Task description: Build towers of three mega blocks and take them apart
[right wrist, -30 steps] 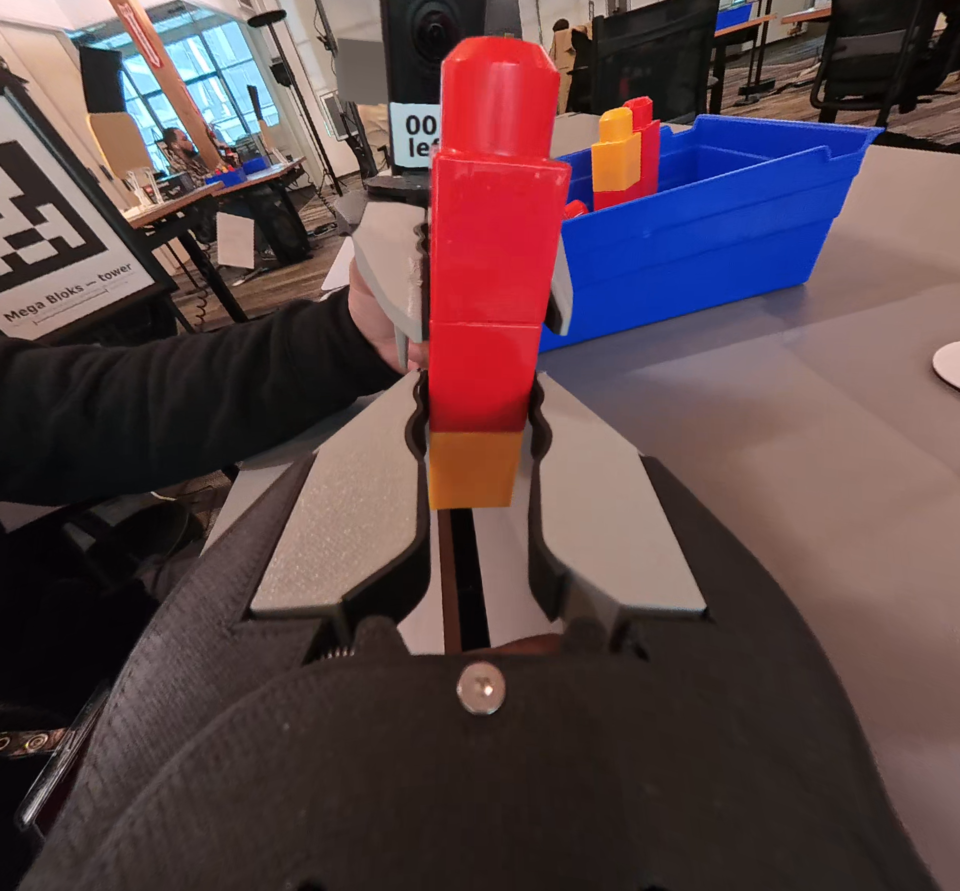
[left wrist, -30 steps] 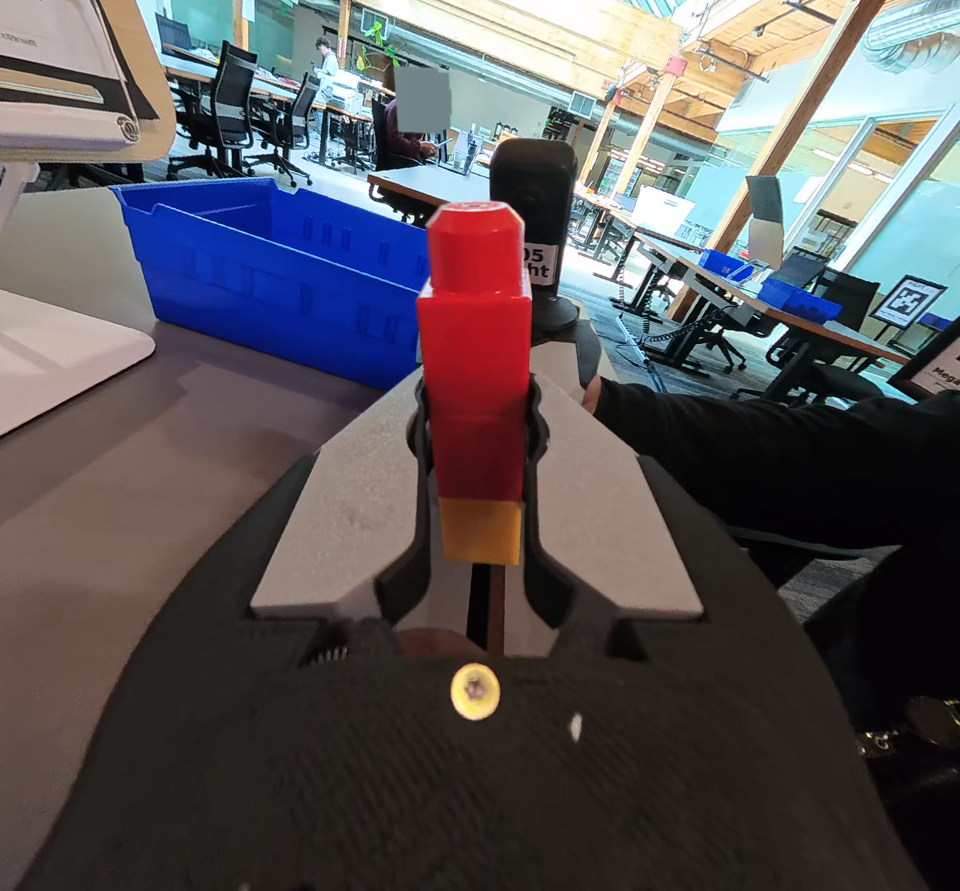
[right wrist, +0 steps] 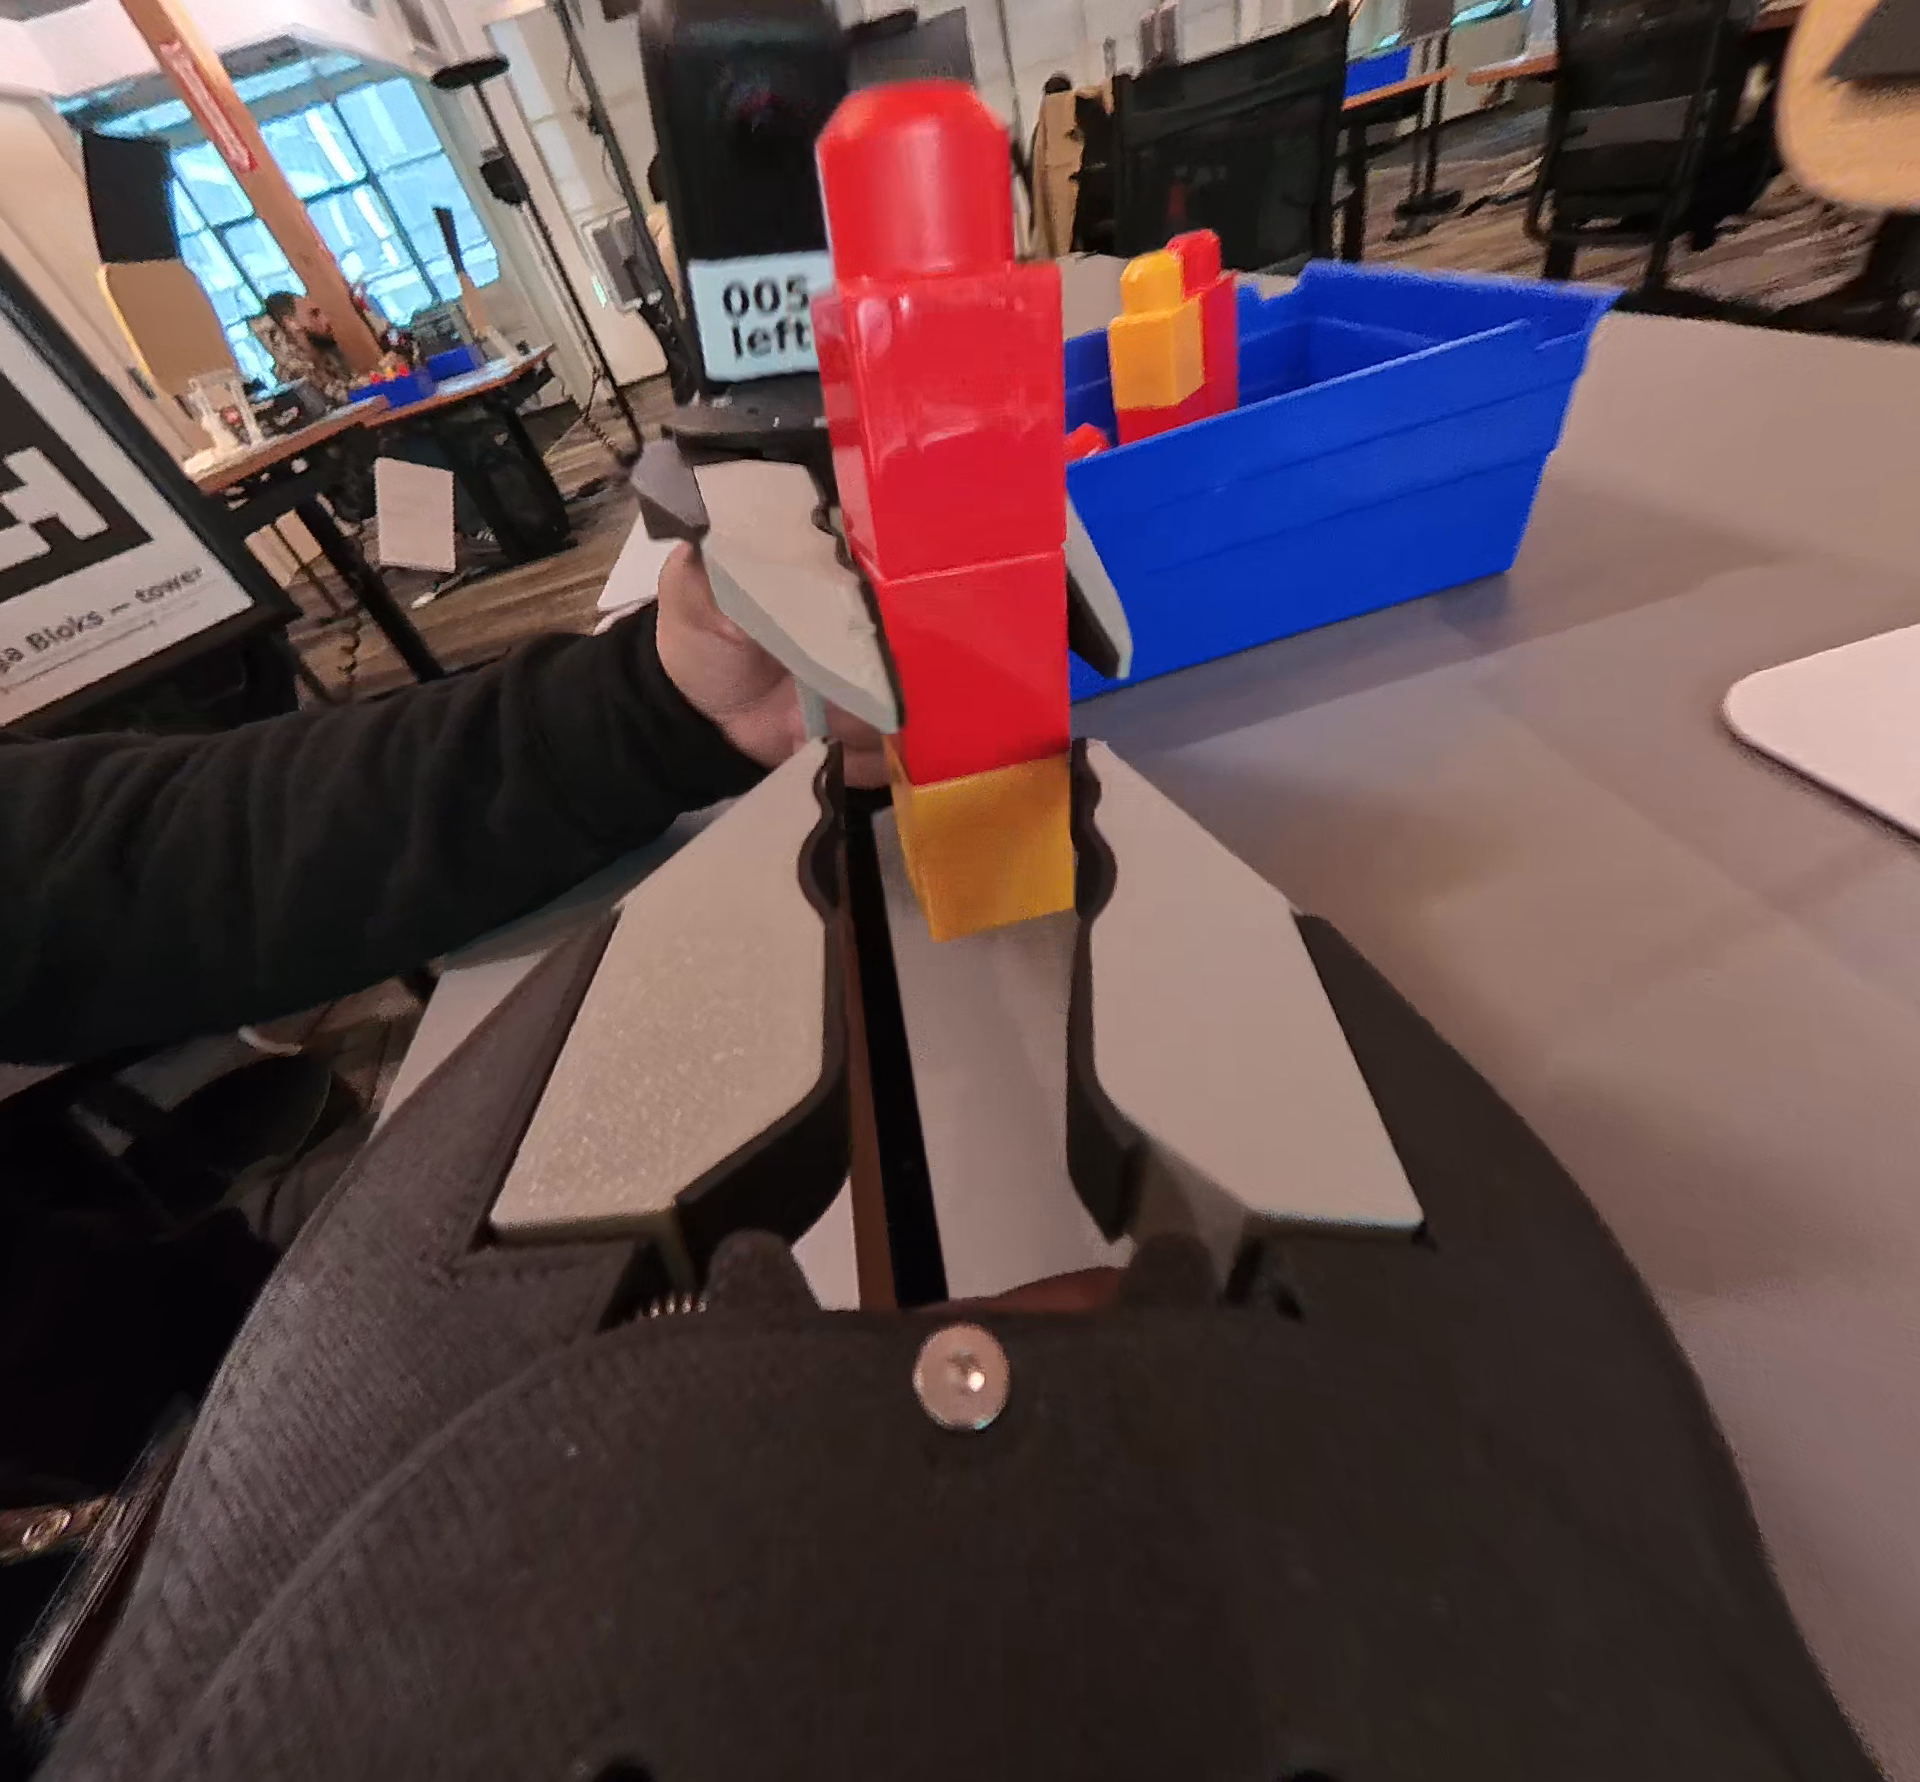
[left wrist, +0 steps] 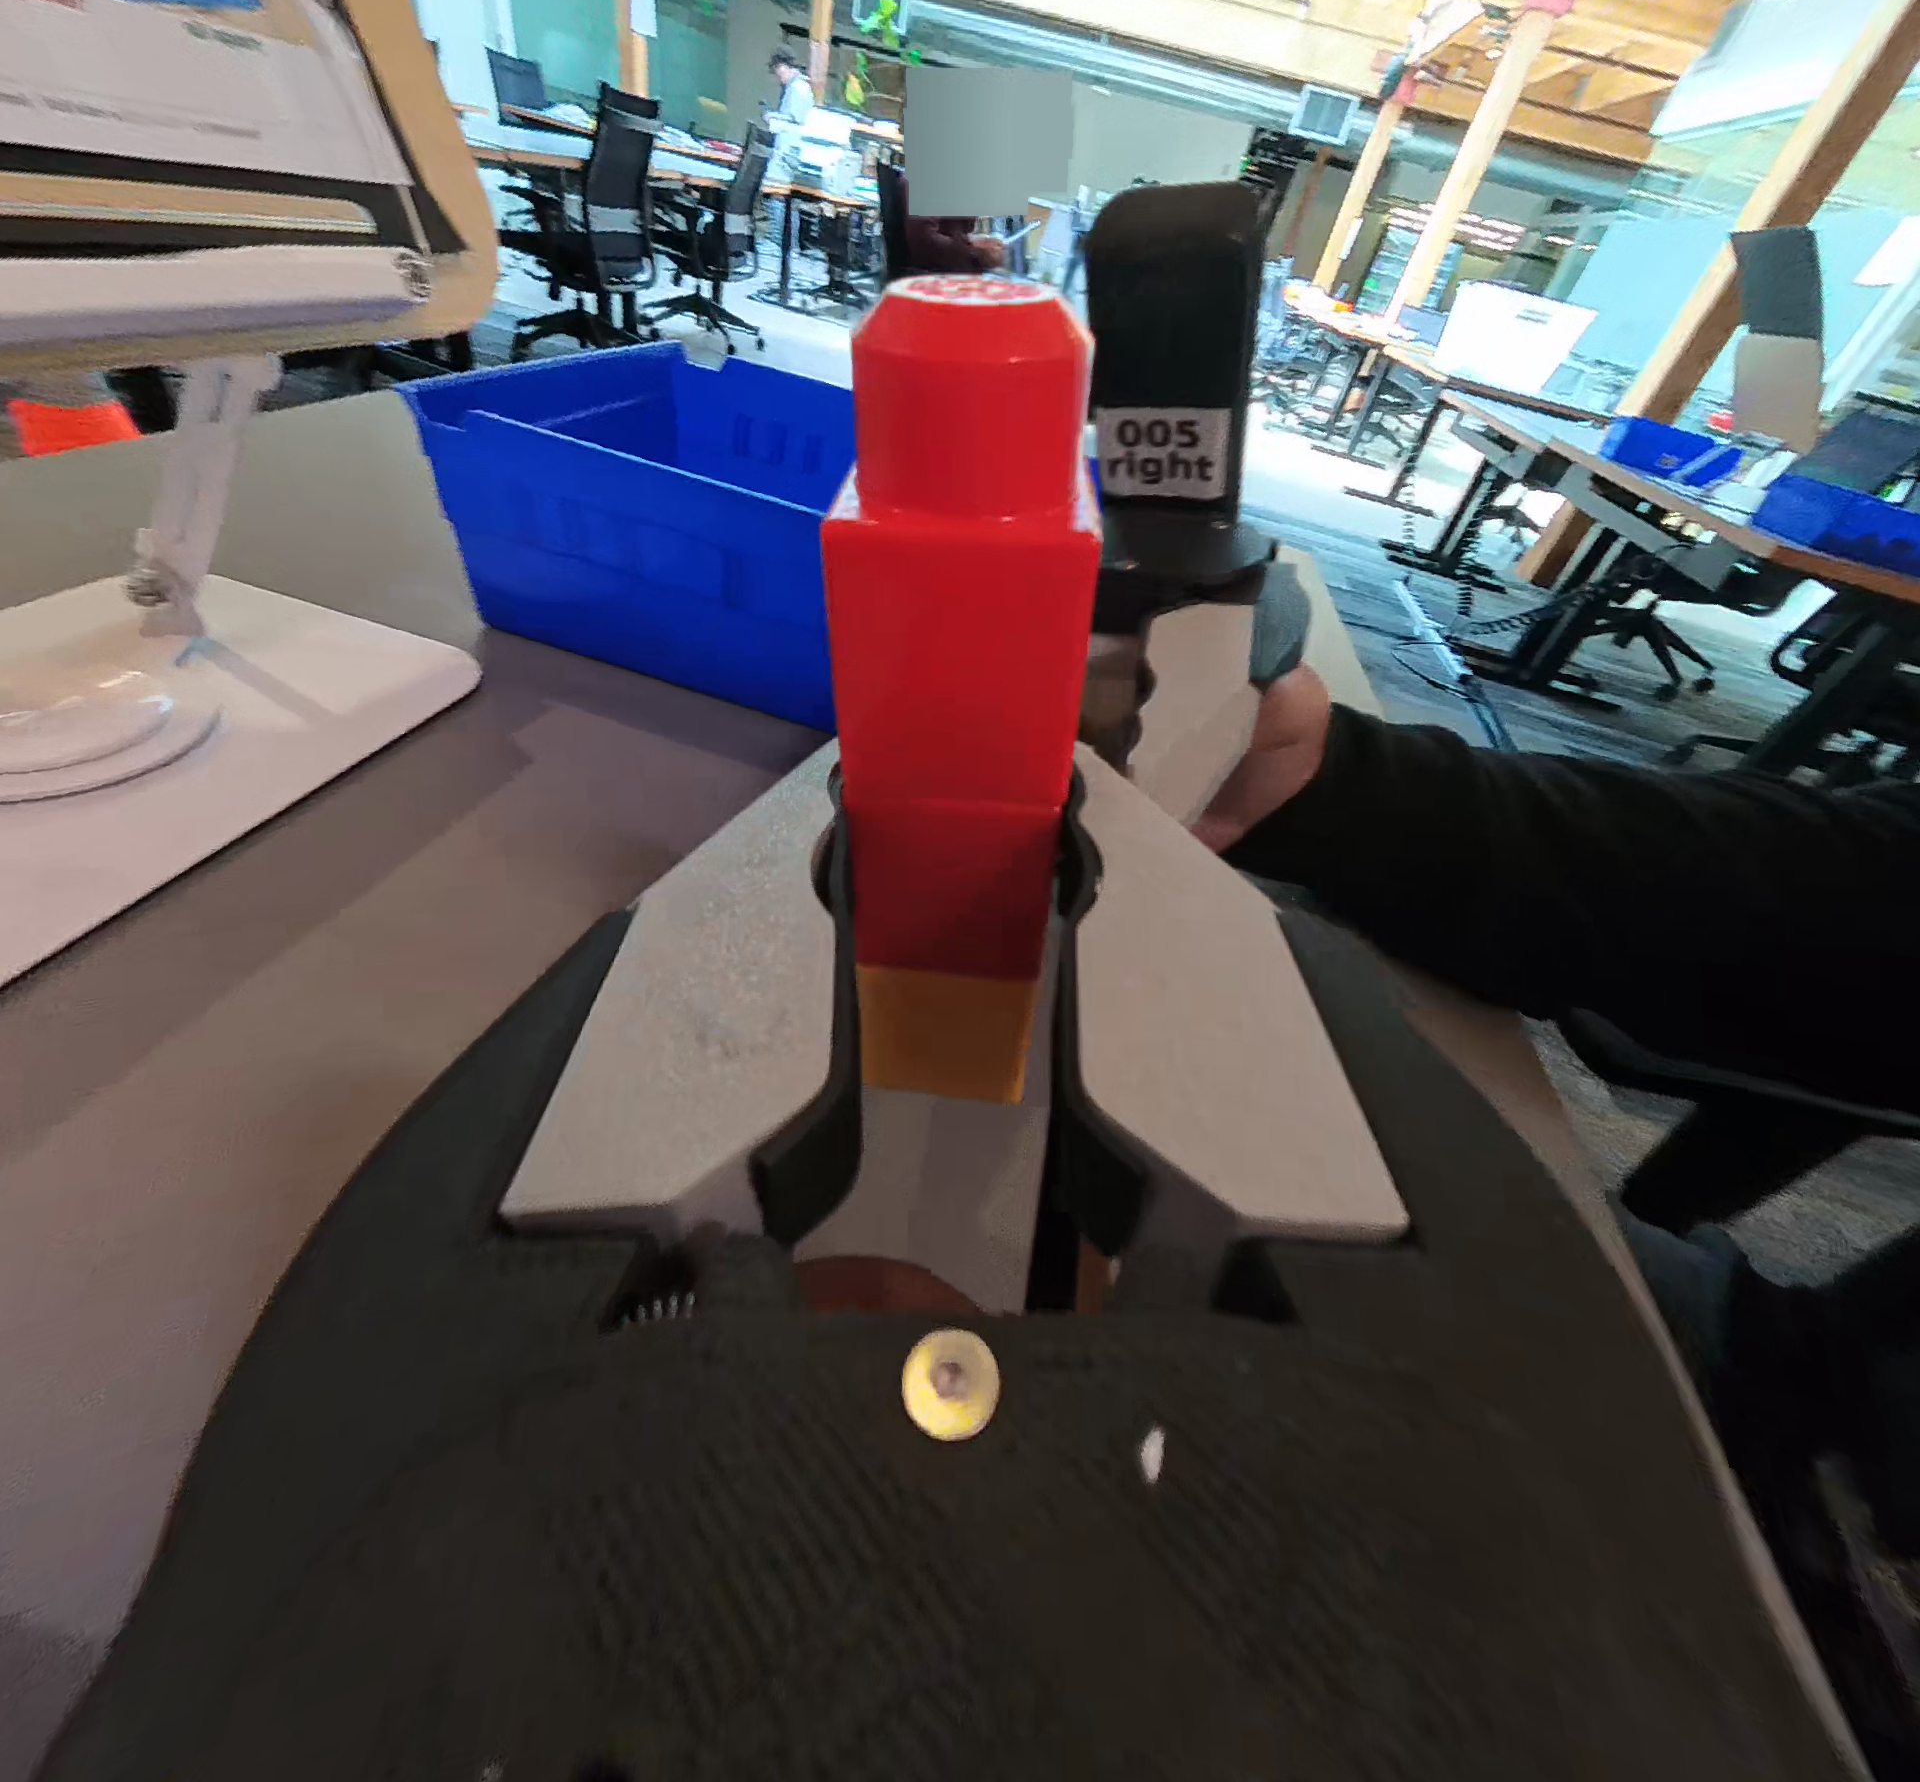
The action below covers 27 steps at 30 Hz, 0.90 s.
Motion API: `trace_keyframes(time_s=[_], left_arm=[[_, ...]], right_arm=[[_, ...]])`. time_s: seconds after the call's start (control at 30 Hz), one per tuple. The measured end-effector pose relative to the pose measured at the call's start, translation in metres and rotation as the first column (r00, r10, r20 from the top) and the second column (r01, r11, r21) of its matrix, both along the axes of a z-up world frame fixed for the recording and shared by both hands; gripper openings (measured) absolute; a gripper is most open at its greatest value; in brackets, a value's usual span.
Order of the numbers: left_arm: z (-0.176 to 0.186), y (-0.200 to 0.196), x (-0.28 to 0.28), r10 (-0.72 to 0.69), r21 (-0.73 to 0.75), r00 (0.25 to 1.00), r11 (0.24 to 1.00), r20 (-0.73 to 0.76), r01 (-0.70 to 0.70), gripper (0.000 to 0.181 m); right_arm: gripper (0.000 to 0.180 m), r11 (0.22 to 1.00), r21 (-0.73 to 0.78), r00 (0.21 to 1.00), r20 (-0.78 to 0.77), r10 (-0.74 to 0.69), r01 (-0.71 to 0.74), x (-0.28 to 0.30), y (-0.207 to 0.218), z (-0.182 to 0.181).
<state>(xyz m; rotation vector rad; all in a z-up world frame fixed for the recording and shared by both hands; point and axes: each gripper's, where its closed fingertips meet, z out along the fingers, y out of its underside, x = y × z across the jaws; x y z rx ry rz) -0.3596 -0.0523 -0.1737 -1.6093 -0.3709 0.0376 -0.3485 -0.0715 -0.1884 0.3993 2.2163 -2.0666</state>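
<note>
A tower [left wrist: 961,672] of a red block on a red block on a yellow block [left wrist: 945,1036] is held above the grey table. My left gripper [left wrist: 951,797] is shut on the middle red block. In the right wrist view the tower [right wrist: 951,444] leans slightly, and the left gripper's fingers [right wrist: 790,589] clamp its middle red block [right wrist: 977,662]. My right gripper [right wrist: 951,776] stands around the yellow block [right wrist: 987,839] with a gap on its left side, so it is open. Its body [left wrist: 1195,693] shows behind the tower in the left wrist view.
A blue bin [left wrist: 623,527] stands on the table [left wrist: 208,1057] behind the tower. In the right wrist view the bin [right wrist: 1330,506] holds a yellow and red stack [right wrist: 1164,350]. A white stand base [left wrist: 208,693] is at the left. A framed sign [right wrist: 62,506] stands off the table's edge. The tips of both grippers are at nearly the same place.
My right gripper has slid back from the middle red block to the yellow block and loosened. The left gripper still holds the tower, now nearer the white stand and the bin.
</note>
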Motion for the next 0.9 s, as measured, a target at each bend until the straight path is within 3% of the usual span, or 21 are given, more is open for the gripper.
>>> trace_keyframes(time_s=[0.17,0.33,0.47,0.6,0.67,0.8,0.9], left_arm=[[-0.019,-0.008,-0.030,0.215,-0.151,0.972,0.962,-0.098,-0.228,0.035],[-0.034,0.002,-0.040,0.333,-0.239,0.932,0.902,-0.146,-0.359,0.035],[-0.048,0.015,-0.037,0.317,-0.325,0.928,0.872,-0.196,-0.367,0.035],[-0.047,0.019,-0.032,0.295,-0.326,0.933,0.879,-0.204,-0.349,0.035],[-0.043,0.021,-0.029,0.284,-0.301,0.942,0.896,-0.177,-0.327,0.035],[-0.042,0.021,-0.023,0.236,-0.310,0.955,0.907,-0.182,-0.284,0.034],[-0.032,0.024,-0.006,0.121,-0.248,0.987,0.958,-0.107,-0.144,0.034]], right_arm=[[0.067,0.975,-0.075,0.976,-0.050,-0.212,0.207,-0.025,0.014,0.019],[0.075,0.903,-0.023,0.894,-0.131,-0.428,0.429,-0.045,0.011,0.015],[0.083,0.898,-0.011,0.884,-0.169,-0.435,0.440,-0.039,-0.006,0.015],[0.057,0.882,0.011,0.877,-0.107,-0.468,0.471,-0.046,0.001,0.009],[0.042,0.900,-0.014,0.899,-0.050,-0.435,0.435,-0.043,0.002,0.011],[0.042,0.933,-0.007,0.933,-0.003,-0.359,0.359,-0.037,0.003,0.011],[0.041,0.966,-0.038,0.966,-0.037,-0.258,0.256,-0.020,0.000,0.022]])
